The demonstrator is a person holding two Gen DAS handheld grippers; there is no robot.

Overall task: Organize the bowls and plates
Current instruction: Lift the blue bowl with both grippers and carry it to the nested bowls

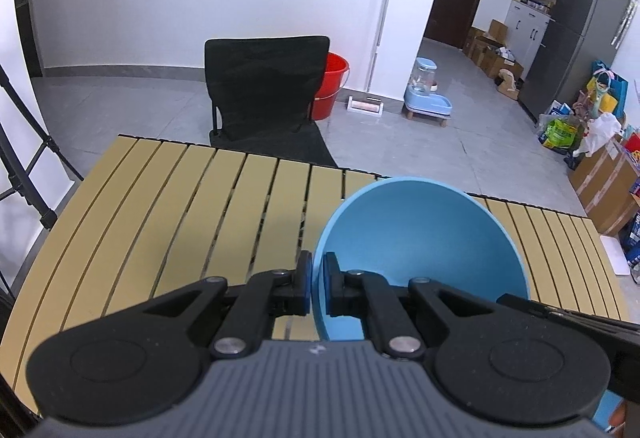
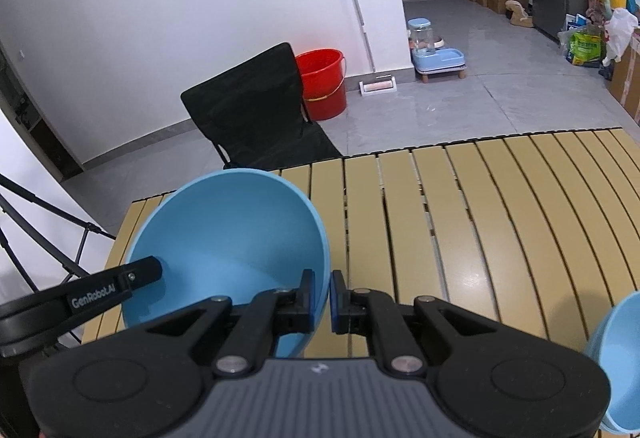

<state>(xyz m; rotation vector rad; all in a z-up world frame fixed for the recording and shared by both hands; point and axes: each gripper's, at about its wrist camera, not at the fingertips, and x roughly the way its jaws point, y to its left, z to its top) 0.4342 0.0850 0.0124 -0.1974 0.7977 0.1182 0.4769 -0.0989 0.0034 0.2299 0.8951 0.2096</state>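
Slatted table [image 1: 168, 206]: tan wood slats with dark gaps; near edge hidden behind both gripper bodies.
Folding chair [image 1: 264, 90]: black, beyond the table's far edge; red bucket [image 1: 334, 78] partly hidden behind it.
Blue bowl [image 1: 420, 250]: held above the table between the two grippers, tilted, opening facing the cameras; round, so no long axis; lower rim hidden by the gripper bodies.
Second bowl [image 2: 618, 362]: light blue, cut off at the right edge of the right wrist view.
Left gripper [image 1: 318, 288]: closed, pads pinching the bowl's left rim.
Right gripper [image 2: 322, 300]: closed, pads pinching the opposite rim.
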